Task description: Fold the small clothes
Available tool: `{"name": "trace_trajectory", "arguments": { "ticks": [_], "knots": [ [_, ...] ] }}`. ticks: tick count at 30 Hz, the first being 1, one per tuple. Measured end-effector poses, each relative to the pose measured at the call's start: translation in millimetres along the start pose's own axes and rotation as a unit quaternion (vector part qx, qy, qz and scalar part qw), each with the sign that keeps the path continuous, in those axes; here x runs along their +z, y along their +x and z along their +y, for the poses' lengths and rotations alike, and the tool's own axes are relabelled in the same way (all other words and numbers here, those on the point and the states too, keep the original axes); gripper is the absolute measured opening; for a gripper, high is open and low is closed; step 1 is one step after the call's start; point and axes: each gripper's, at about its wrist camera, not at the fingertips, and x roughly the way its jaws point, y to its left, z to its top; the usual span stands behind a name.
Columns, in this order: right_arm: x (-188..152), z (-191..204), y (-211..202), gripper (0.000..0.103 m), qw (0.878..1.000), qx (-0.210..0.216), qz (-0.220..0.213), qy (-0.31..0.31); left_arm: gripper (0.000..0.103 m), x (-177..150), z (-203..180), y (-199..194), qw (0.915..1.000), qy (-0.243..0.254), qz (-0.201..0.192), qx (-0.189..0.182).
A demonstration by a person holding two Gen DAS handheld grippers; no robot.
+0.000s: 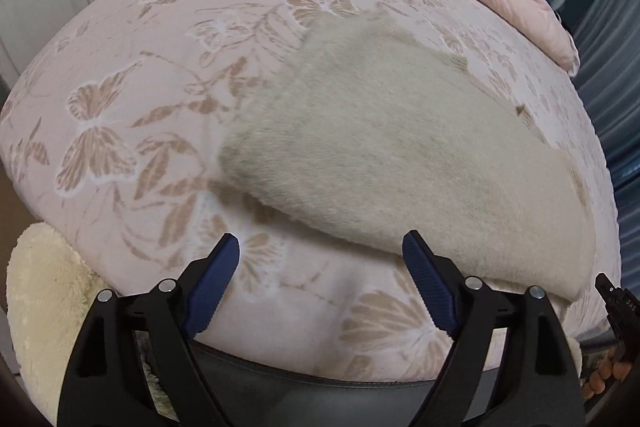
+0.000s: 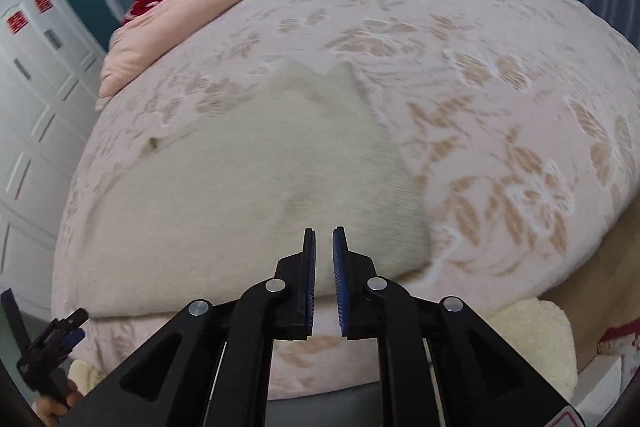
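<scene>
fleecy garment [image 1: 400, 147] ahead of both grippers
</scene>
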Motion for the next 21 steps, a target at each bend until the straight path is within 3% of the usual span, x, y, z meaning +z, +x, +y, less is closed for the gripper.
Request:
{"name": "trace_trajectory", "arguments": {
  "ticks": [6,10,11,14,17,21],
  "knots": [
    [25.0,126.3,57.8,0.011,0.992,0.073,0.044,-0.095,0.081,-1.0,18.7,-7.4,0.9997,-0.024,-0.009,-0.002],
    [10.4,195.5,129.4,0.010,0.979,0.057,0.112,-0.160,0.082,-1.3,18.5,-12.6,0.9998,-0.006,-0.017,0.003],
    [-0.5,203.7,150.1,0.011,0.975,0.039,0.136,-0.173,0.082,-1.2,19.5,-12.7,0.9999,-0.005,-0.015,0.000],
    [-8.4,210.9,157.7,0.010,0.977,0.015,0.102,-0.185,0.082,0.0,27.0,-11.0,0.9997,-0.019,-0.004,-0.016],
    [2.3,199.3,136.4,0.011,0.986,0.043,0.104,-0.127,0.085,4.1,34.2,-6.3,0.9984,-0.041,0.003,-0.040],
    [5.7,175.6,96.7,0.011,0.993,0.061,0.063,-0.079,0.090,16.3,43.7,9.8,0.9893,-0.107,0.011,-0.099]
  ]
}}
